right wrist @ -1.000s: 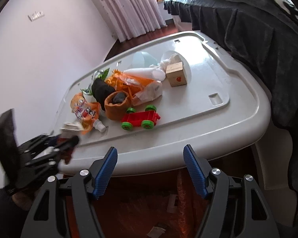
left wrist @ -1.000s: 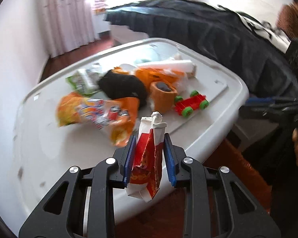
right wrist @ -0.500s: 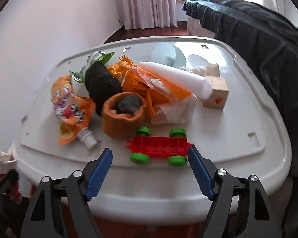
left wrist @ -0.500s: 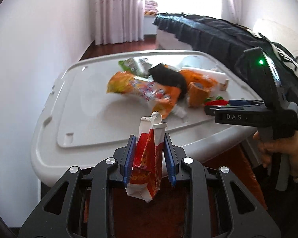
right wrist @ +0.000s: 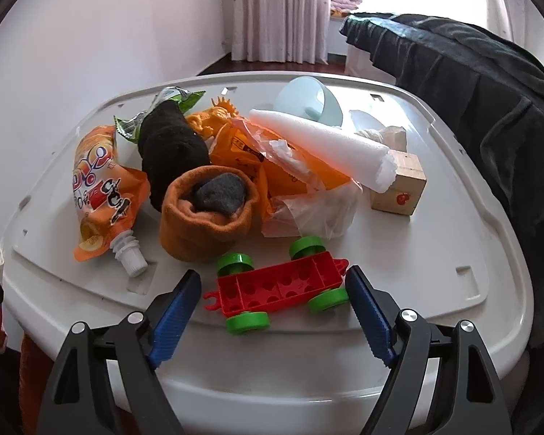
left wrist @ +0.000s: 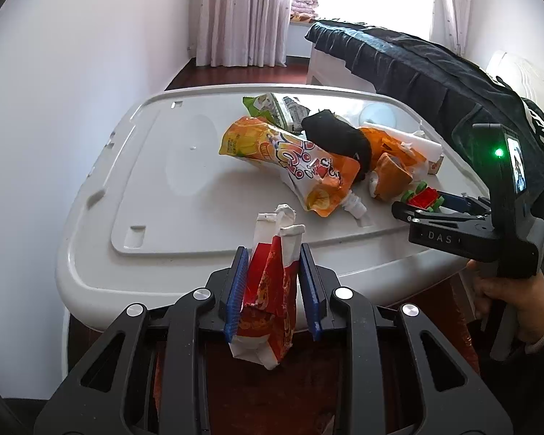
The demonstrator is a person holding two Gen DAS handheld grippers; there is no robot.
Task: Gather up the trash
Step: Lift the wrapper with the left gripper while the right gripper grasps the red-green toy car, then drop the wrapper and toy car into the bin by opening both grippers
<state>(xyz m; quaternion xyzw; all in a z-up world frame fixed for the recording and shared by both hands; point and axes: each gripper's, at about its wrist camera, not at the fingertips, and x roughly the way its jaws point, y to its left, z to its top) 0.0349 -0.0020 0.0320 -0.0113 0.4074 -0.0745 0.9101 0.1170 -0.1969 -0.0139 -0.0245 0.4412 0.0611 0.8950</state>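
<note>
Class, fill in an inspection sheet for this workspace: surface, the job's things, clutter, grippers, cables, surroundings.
Surface: white plastic lid, items piled mid-left.
Job's things: red-and-white carton in left gripper; orange spout pouch, green wrapper, orange plastic bag and foam roll on lid.
Clutter: red toy cart, wooden block, black sock, orange sock, pale bowl.
Grippers: left gripper shut on carton; right gripper open, flanking cart.
Cables: nothing seen.
Surroundings: dark bedding, curtains, white wall.
</note>
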